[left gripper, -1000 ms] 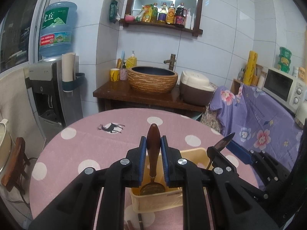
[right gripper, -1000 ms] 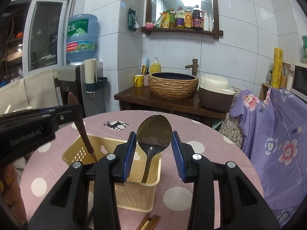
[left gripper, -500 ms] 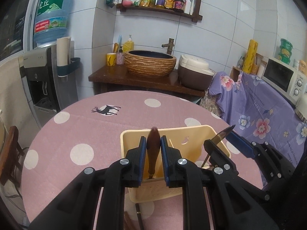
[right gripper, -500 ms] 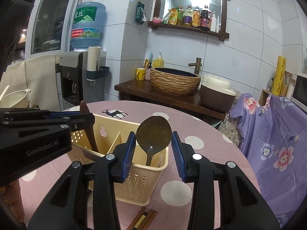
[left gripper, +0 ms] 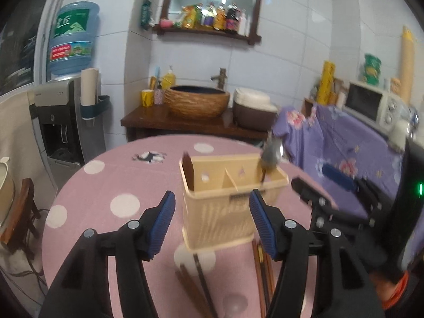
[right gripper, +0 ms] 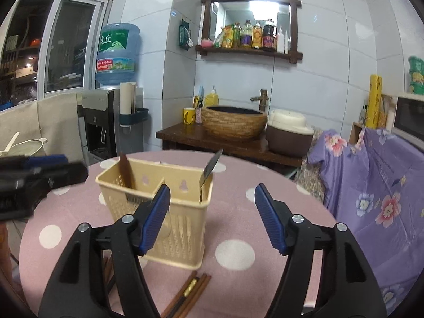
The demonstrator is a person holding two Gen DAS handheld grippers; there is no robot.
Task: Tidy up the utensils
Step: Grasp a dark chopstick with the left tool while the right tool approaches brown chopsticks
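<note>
Now | left hand-held gripper (left gripper: 212, 222) opening, empty | right hand-held gripper (right gripper: 212, 217) opening, empty

R gripper (right gripper: 212, 218) opening, empty | spoon (right gripper: 210, 168) in caddy (right gripper: 159, 212)

spoon (right gripper: 211, 168) in basket (right gripper: 169, 228), chopsticks (right gripper: 189, 291) before it

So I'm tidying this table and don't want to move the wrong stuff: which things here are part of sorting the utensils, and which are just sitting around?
Part of the job:
- cream utensil basket
- wooden-handled utensil in its left compartment
- spoon in its right compartment
- chopsticks on the tablecloth

Just around:
- woven basin
- rice cooker
- water dispenser
- microwave
</note>
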